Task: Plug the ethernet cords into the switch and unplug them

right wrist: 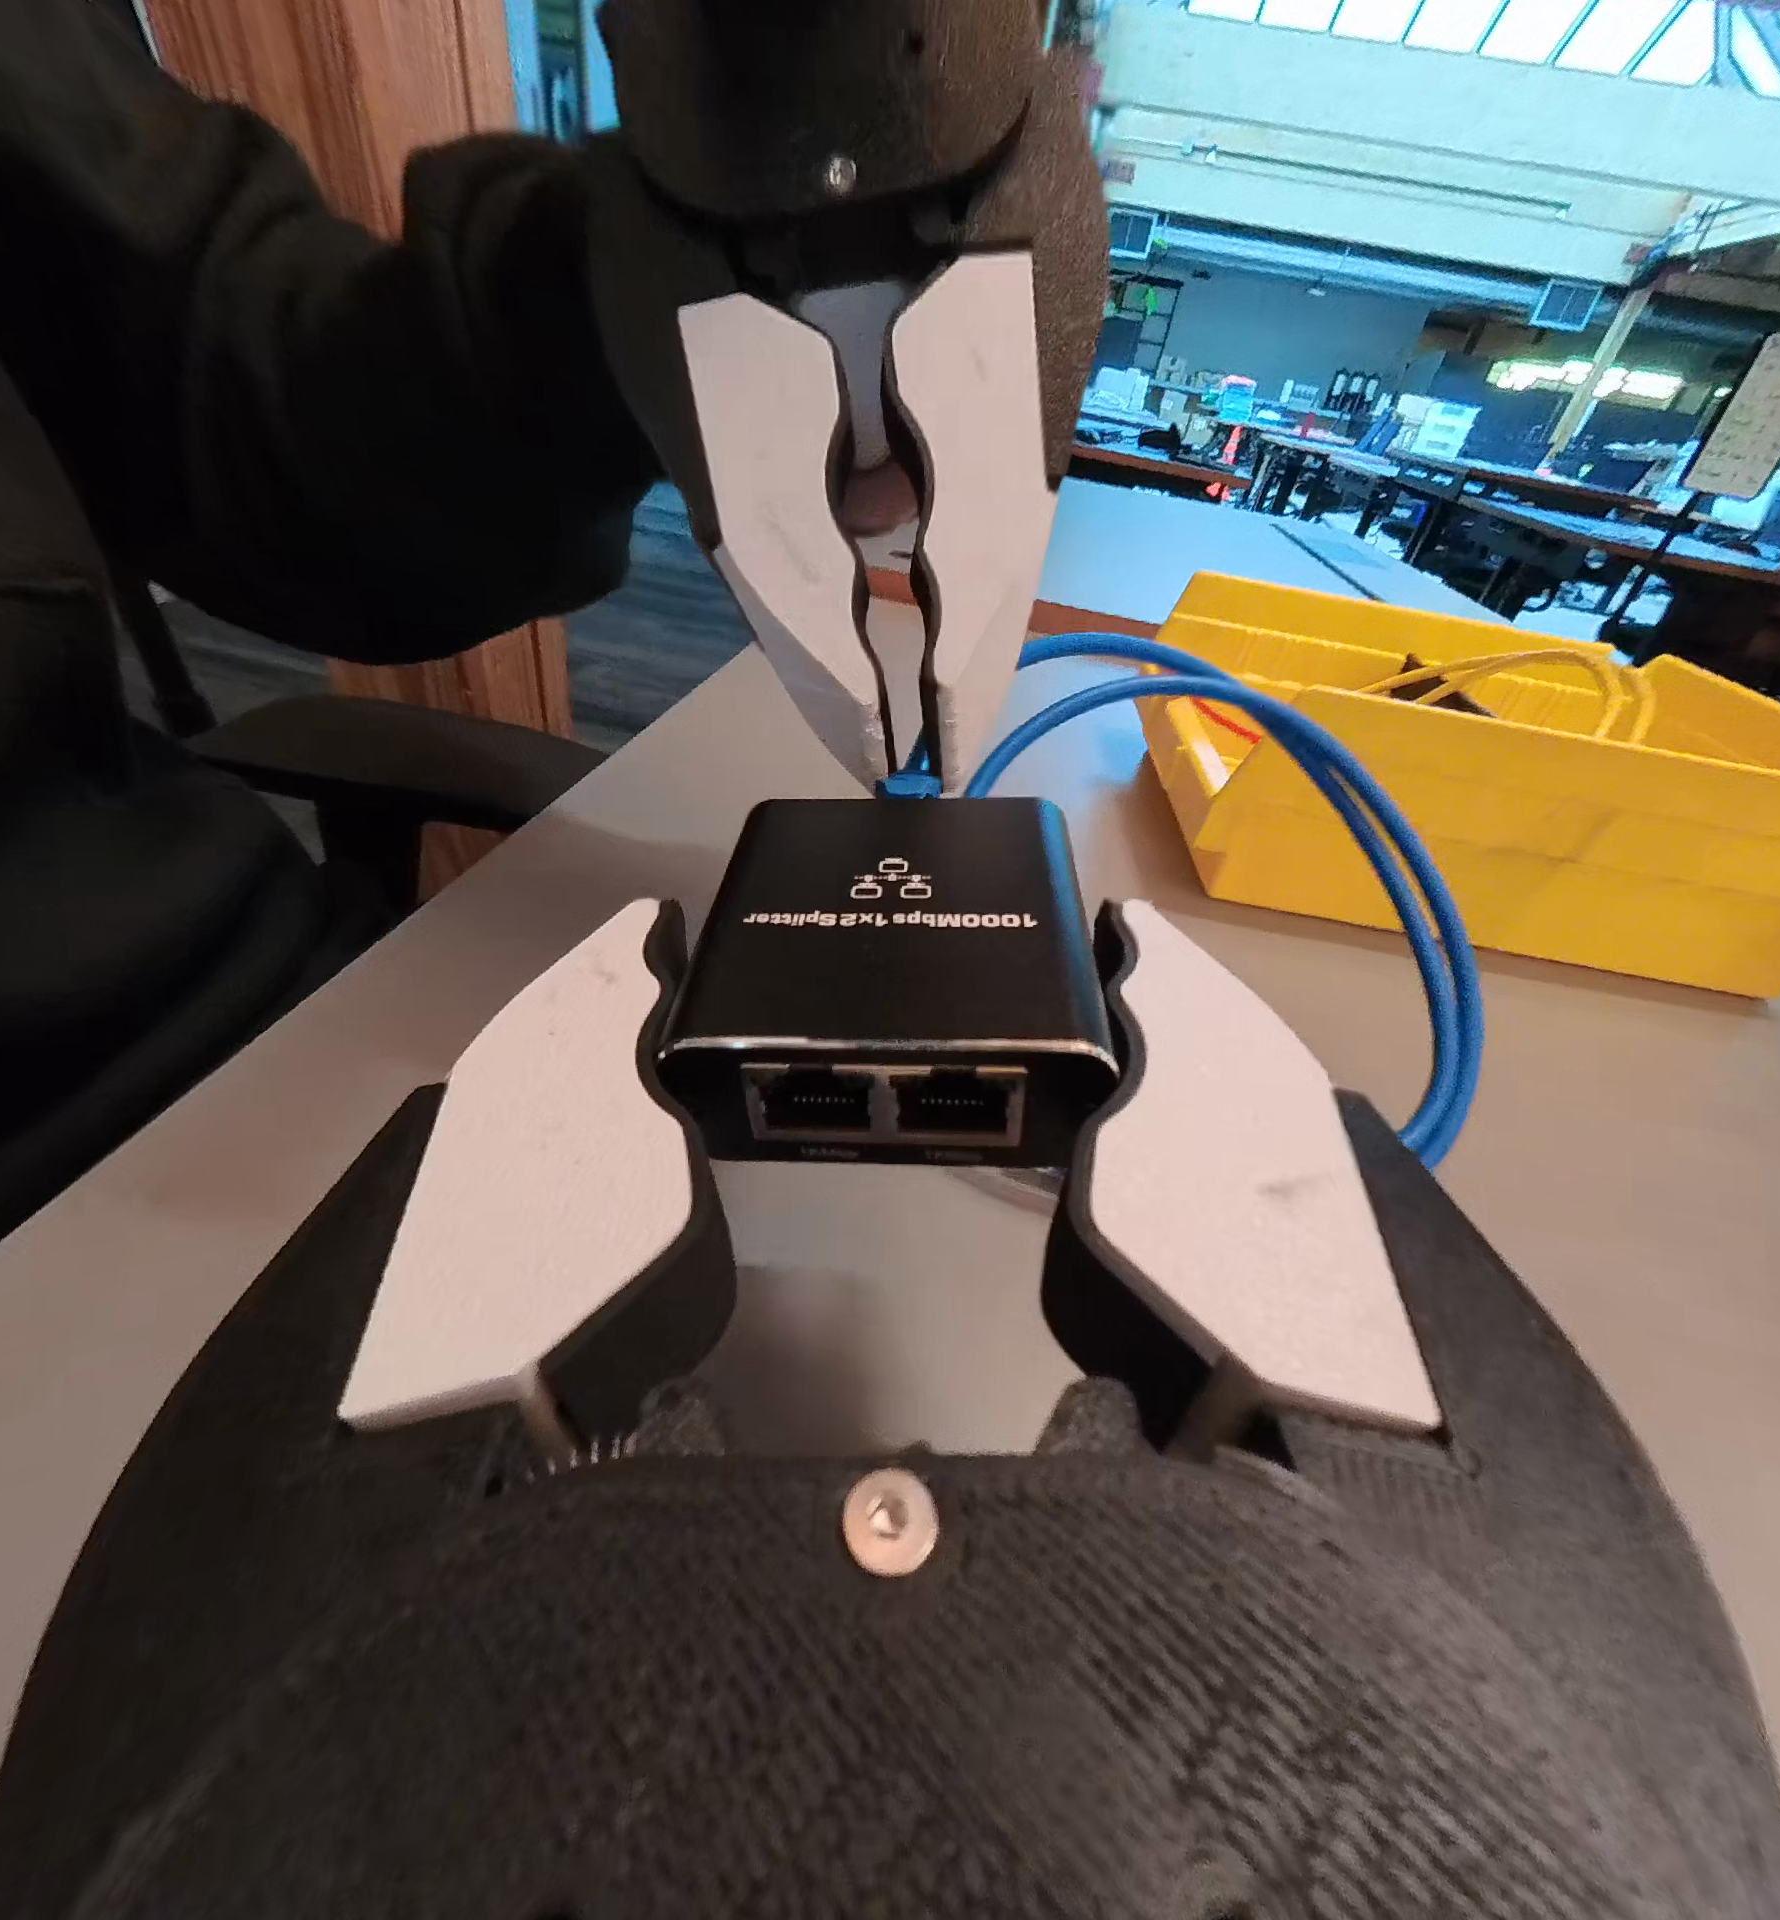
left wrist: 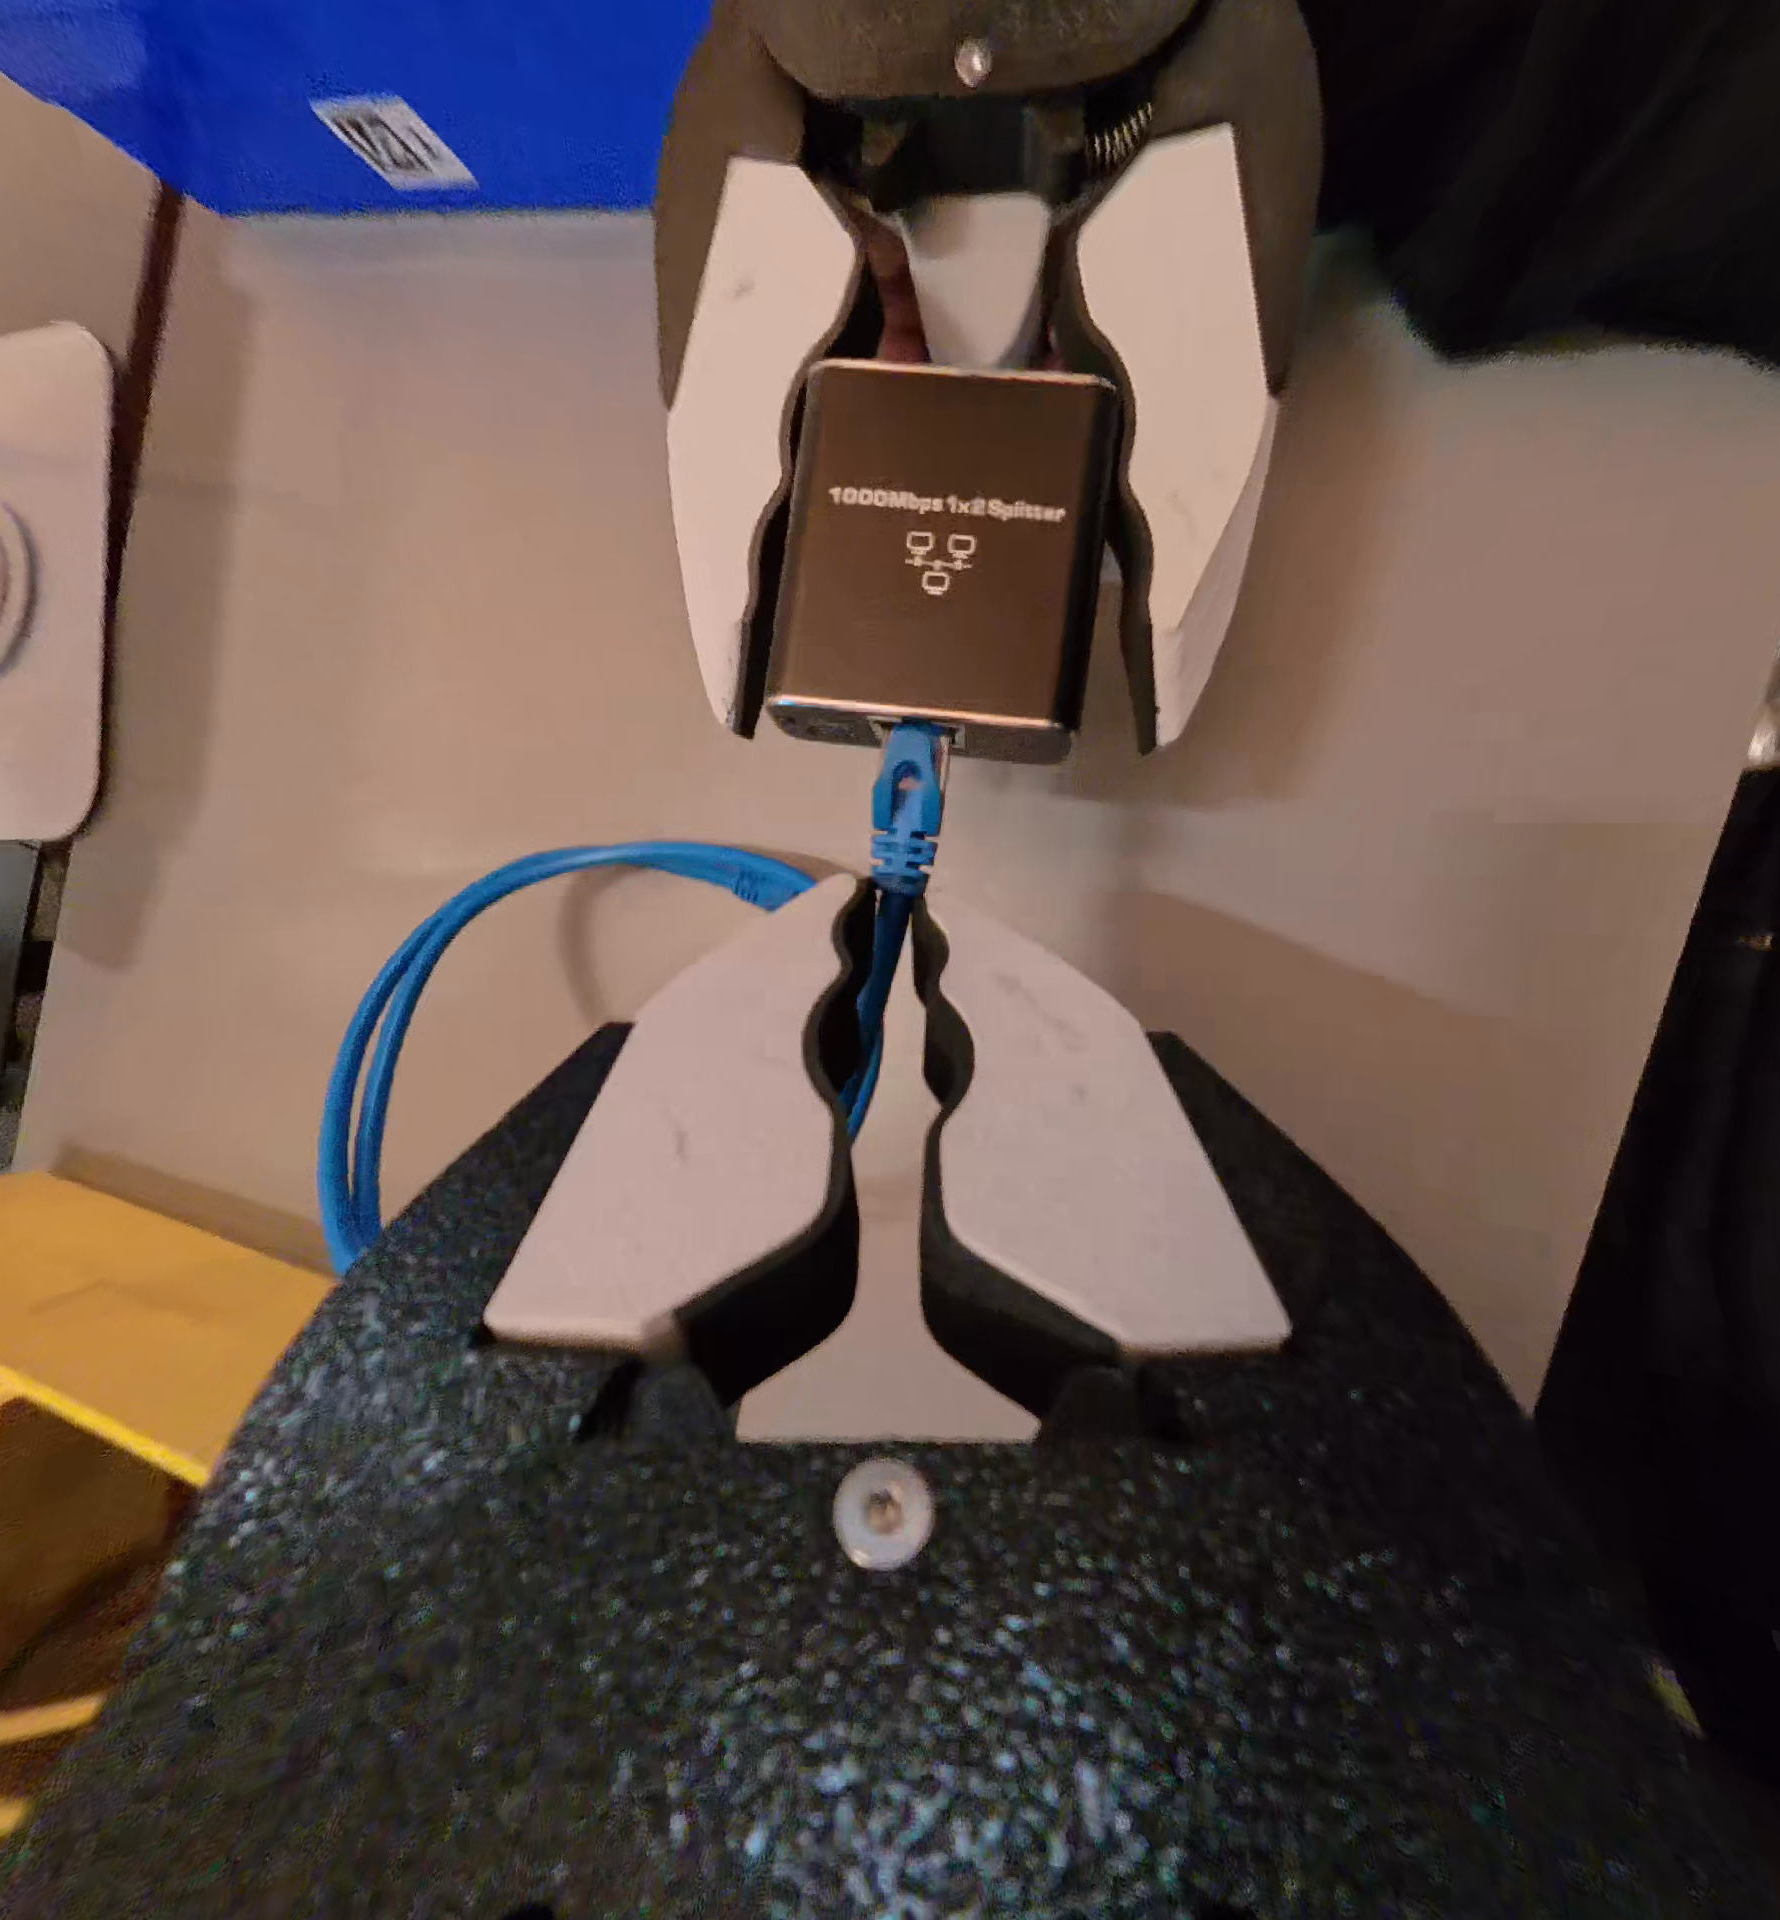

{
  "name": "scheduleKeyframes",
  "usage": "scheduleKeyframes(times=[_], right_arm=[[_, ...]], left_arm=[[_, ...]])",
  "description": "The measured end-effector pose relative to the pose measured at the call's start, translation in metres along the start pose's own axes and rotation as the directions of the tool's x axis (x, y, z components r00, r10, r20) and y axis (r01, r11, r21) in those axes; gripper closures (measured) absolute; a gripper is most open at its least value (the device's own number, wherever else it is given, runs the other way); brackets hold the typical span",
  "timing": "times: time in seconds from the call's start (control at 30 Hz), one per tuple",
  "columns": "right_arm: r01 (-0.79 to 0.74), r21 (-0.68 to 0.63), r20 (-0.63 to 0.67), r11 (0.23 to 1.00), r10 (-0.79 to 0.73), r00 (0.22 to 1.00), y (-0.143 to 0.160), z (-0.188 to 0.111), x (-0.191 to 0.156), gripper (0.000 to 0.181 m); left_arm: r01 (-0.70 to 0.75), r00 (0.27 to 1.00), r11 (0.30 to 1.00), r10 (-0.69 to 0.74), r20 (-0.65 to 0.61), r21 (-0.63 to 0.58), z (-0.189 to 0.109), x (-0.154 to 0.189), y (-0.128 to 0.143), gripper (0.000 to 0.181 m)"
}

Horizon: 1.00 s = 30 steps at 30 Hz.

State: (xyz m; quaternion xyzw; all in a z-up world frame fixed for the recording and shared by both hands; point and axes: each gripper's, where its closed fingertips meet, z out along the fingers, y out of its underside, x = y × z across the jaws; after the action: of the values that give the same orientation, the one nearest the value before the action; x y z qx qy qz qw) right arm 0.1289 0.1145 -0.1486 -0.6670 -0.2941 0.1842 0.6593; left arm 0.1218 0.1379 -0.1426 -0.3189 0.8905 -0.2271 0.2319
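The small black switch [right wrist: 891, 987] is clamped between the fingers of my right gripper [right wrist: 886, 914], held above the table. Two empty ports [right wrist: 813, 1103] face the right wrist camera. A blue ethernet cord [right wrist: 1385, 821] loops over the table, and its plug [left wrist: 907, 800] sits in the single port on the switch's [left wrist: 943, 540] far side. My left gripper [left wrist: 891, 899] is shut on the cord just behind the plug. The left gripper also shows in the right wrist view [right wrist: 912, 753], and the right gripper in the left wrist view [left wrist: 953, 727].
A yellow bin [right wrist: 1488, 831] holding thin yellow cord stands on the grey table [right wrist: 1540, 1143] to the right; it also shows in the left wrist view [left wrist: 86, 1330]. A person's black sleeve [right wrist: 294, 364] is at left. A white package [left wrist: 13, 582] lies far left.
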Motion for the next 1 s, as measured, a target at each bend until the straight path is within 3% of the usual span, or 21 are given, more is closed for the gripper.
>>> scheduleKeyframes(times=[0.1,0.17,0.23,0.27,0.33,0.4,0.47,0.5,0.6,0.67,0.73,0.8,0.87,1.0], right_arm=[[0.022,0.058,-0.060,0.998,-0.018,0.998,-0.011,-0.007,0.008,0.105],[0.048,0.063,-0.142,0.997,-0.039,0.989,-0.014,-0.012,0.020,0.105],[0.070,0.080,-0.262,0.994,-0.047,0.964,-0.020,-0.019,0.036,0.105],[0.092,0.080,-0.309,0.993,-0.063,0.949,-0.023,-0.021,0.042,0.105],[0.138,0.067,-0.412,0.988,-0.099,0.906,-0.027,-0.022,0.052,0.105],[0.168,0.066,-0.465,0.984,-0.118,0.878,-0.031,-0.017,0.056,0.105],[0.204,0.038,-0.496,0.978,-0.159,0.854,-0.033,-0.008,0.055,0.106],[0.226,0.017,-0.510,0.974,-0.186,0.840,-0.033,-0.004,0.054,0.105],[0.253,0.002,-0.498,0.967,-0.218,0.839,-0.035,0.008,0.046,0.105],[0.269,-0.004,-0.513,0.963,-0.233,0.826,-0.036,0.009,0.046,0.106],[0.295,-0.061,-0.447,0.954,-0.290,0.846,-0.029,0.010,0.041,0.105],[0.320,-0.091,-0.351,0.943,-0.331,0.876,-0.024,0.009,0.029,0.098],[0.285,-0.063,-0.293,0.957,-0.291,0.911,-0.024,0.004,0.021,0.090],[0.226,0.023,-0.222,0.974,-0.215,0.951,-0.031,-0.004,0.012,0.095]], left_arm=[[0.063,0.995,0.982,-0.076,0.064,0.180,-0.012,-0.012,-0.014,0.174],[0.125,0.968,0.948,-0.181,0.174,0.294,-0.028,-0.029,-0.022,0.161],[0.240,0.905,0.871,-0.361,0.226,0.429,-0.041,-0.041,-0.025,0.158],[0.329,0.865,0.807,-0.466,0.187,0.490,-0.040,-0.041,-0.025,0.157],[0.530,0.781,0.656,-0.625,-0.007,0.538,-0.025,-0.034,-0.023,0.141],[0.723,0.644,0.468,-0.724,-0.249,0.508,-0.006,-0.027,-0.023,0.132],[0.849,0.498,0.283,-0.709,-0.499,0.446,0.003,-0.020,-0.035,0.123],[0.886,0.439,0.215,-0.676,-0.592,0.412,0.004,-0.019,-0.041,0.127],[0.937,0.336,0.115,-0.556,-0.760,0.330,0.002,-0.016,-0.055,0.140],[0.948,0.311,0.109,-0.513,-0.800,0.299,0.002,-0.015,-0.056,0.148],[0.949,0.314,0.172,-0.502,-0.806,0.263,0.006,-0.010,-0.051,0.157],[0.946,0.298,0.269,-0.516,-0.803,0.179,0.008,-0.002,-0.043,0.157],[0.912,0.333,0.391,-0.524,-0.784,0.127,0.005,0.003,-0.034,0.157],[0.805,0.370,0.594,-0.504,-0.781,-0.002,-0.009,0.016,-0.021,0.156]])
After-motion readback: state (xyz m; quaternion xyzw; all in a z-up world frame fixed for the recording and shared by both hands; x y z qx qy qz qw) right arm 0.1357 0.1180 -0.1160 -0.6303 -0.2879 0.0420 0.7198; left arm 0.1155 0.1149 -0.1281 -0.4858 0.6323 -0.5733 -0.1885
